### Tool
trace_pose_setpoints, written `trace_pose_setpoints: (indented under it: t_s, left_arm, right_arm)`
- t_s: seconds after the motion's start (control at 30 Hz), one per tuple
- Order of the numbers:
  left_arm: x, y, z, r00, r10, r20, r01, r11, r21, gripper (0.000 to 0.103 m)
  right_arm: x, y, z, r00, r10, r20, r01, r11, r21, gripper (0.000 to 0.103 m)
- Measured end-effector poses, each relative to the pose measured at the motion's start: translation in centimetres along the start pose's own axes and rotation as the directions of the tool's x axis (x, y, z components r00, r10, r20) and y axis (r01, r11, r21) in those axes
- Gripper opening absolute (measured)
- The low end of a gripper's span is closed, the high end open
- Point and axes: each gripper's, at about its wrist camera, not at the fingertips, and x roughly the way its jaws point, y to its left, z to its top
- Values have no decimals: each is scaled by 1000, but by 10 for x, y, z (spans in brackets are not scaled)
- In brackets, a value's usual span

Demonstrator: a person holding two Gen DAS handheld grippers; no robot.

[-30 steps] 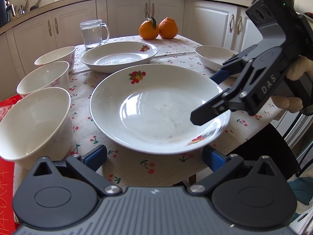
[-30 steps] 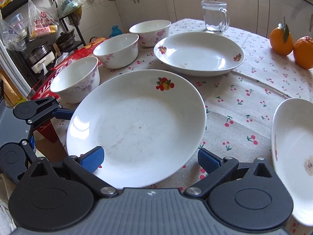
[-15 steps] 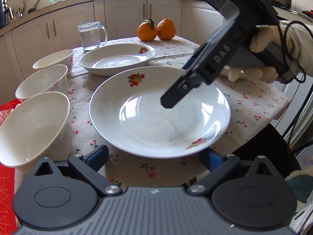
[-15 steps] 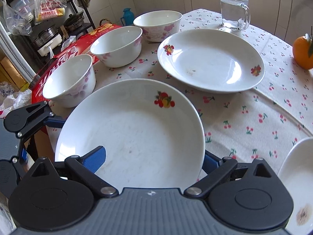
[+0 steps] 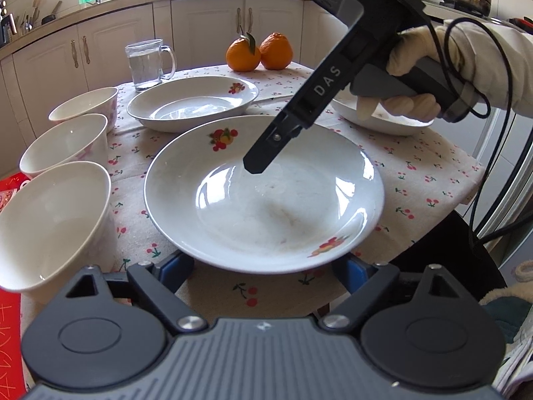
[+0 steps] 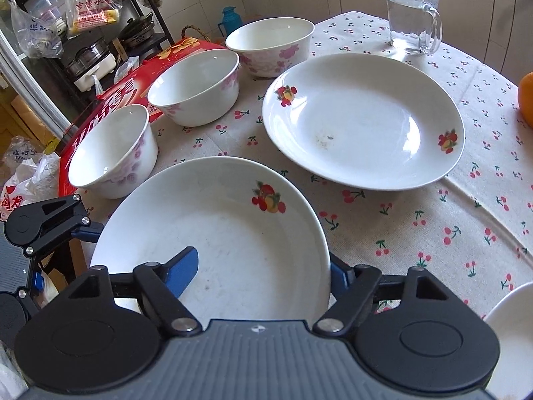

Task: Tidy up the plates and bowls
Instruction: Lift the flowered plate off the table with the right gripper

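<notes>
While both tools have just been closing, neither yet pinches anything. The white deep plate with red fruit prints (image 5: pixel 266 200) lies at the near edge of the round tabletop, on a cream cloth with a cherry print (image 5: pixel 416 173).

The left tool (image 5: pixel 265 270) points at the plate's near rim. Its blue pads (image 5: pixel 176 270) stand spread, and their tips are tucked under the rim on either side. I cannot tell whether they touch the underside.

The right tool (image 6: pixel 263 275) comes in from the plate's right side, held by a hand in a cream glove (image 5: pixel 413 76). It is spread too and straddles the rim: one blue pad hangs over the plate's inside and the other sits just outside the edge. A wide gap shows between the inner pad and the rim.

A second fruit-print plate (image 5: pixel 193 106) lies farther back, apart from the first. A third white plate (image 5: pixel 383 116) lies at the far right, partly hidden behind the right tool.

Three white bowls with pink flowers run in a row along the left side: a near bowl (image 5: pixel 50 226), a middle bowl (image 5: pixel 66 146) and a far bowl (image 5: pixel 86 106). All three stand upright and separate.

A clear glass mug of water (image 5: pixel 148 63) stands at the far edge behind the second plate. Two oranges (image 5: pixel 260 53) touch each other to its right. A red printed box (image 6: pixel 133 100) lies past the bowls, off the tabletop's left edge.
</notes>
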Motion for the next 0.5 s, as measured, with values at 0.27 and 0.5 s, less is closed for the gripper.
trace_pose_setpoints:
  t_s: [0.27,0.5]
  left_arm:
    - [1,0,1,1000,-2,-1,2,1000,0,90]
    - [1,1,3,1000,-12,-15,12,1000,15,90]
  right_arm:
    - [4,-3,9,999,40,-17,-40,999,-14,84]
    - [2,-6,6,998,55,-20,-55,998,16,84]
